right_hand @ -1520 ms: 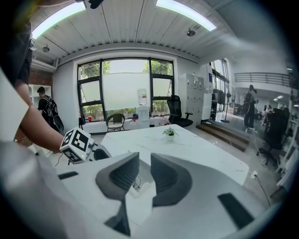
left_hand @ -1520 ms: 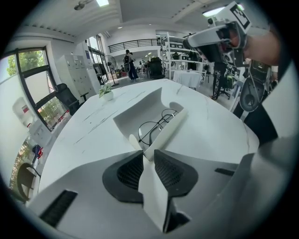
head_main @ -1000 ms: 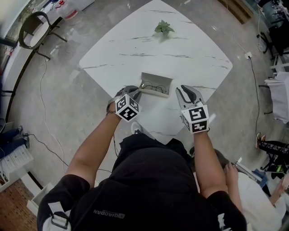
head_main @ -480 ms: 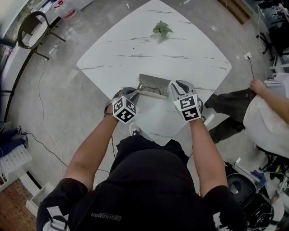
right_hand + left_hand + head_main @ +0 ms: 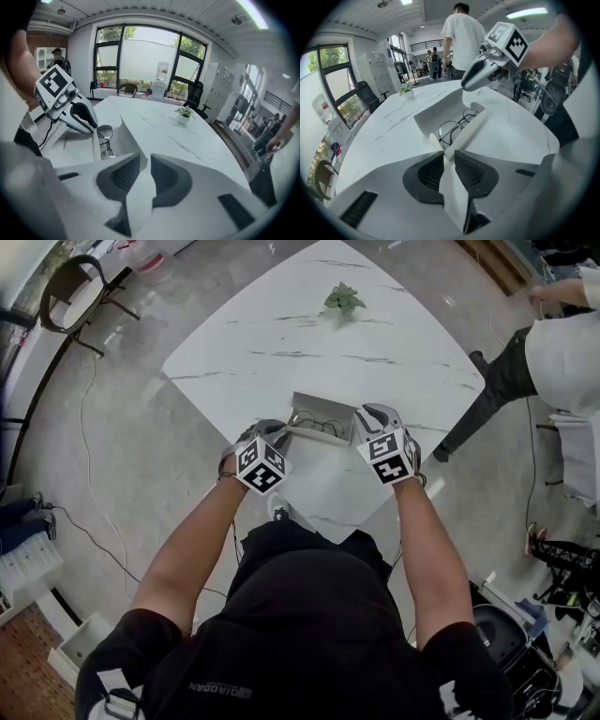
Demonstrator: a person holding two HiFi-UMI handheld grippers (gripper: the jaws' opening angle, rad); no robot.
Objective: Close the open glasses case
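An open white glasses case (image 5: 323, 401) lies near the front corner of the white marble table (image 5: 281, 334), with thin black-framed glasses (image 5: 457, 129) inside it. My left gripper (image 5: 279, 430) is at the case's left end. In the left gripper view its jaws (image 5: 443, 146) are shut on the thin near wall (image 5: 468, 131) of the case. My right gripper (image 5: 362, 414) is at the case's right end. Its jaws (image 5: 144, 157) are nearly together at the raised lid (image 5: 123, 133), and its tip (image 5: 464, 86) touches the lid's top corner.
A small potted plant (image 5: 343, 298) stands at the far side of the table. A person in white (image 5: 562, 334) walks past the table's right corner. A black chair (image 5: 66, 296) stands far left. The table's front edge runs just below both grippers.
My right gripper has moved left and forward from open table onto the case's right end. The left gripper has stayed at the left end. A person has walked along the right side.
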